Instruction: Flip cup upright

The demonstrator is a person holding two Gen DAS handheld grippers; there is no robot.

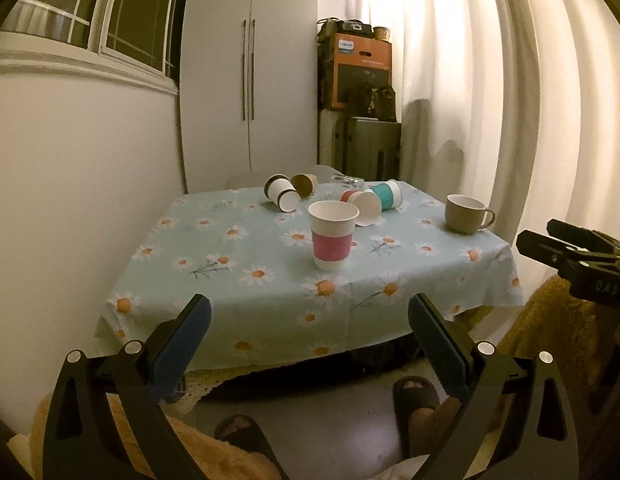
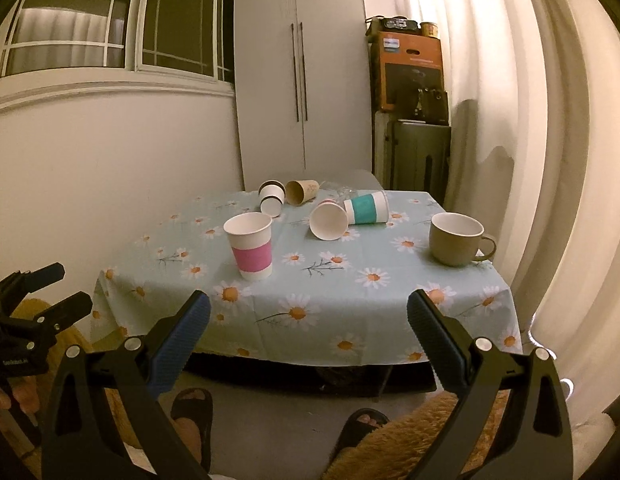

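A pink-banded paper cup [image 1: 333,236] [image 2: 250,245] stands upright near the middle of the table. Behind it several paper cups lie on their sides: a white one with dark bands [image 1: 282,193] [image 2: 270,197], a brown one [image 1: 304,185] [image 2: 301,191], a red-banded one [image 1: 362,205] [image 2: 328,220] and a teal-banded one [image 1: 387,194] [image 2: 366,208]. A grey-green mug [image 1: 465,213] [image 2: 457,238] stands upright at the right. My left gripper [image 1: 310,312] and right gripper [image 2: 309,310] are open and empty, held in front of the table's near edge.
The low table wears a light-blue daisy cloth [image 1: 270,292] [image 2: 349,320]. A clear glass [image 1: 347,180] lies at the back. A white wardrobe [image 1: 250,80], stacked boxes [image 1: 355,68] and curtains [image 1: 509,100] stand behind. Sandalled feet [image 1: 415,400] are on the floor below.
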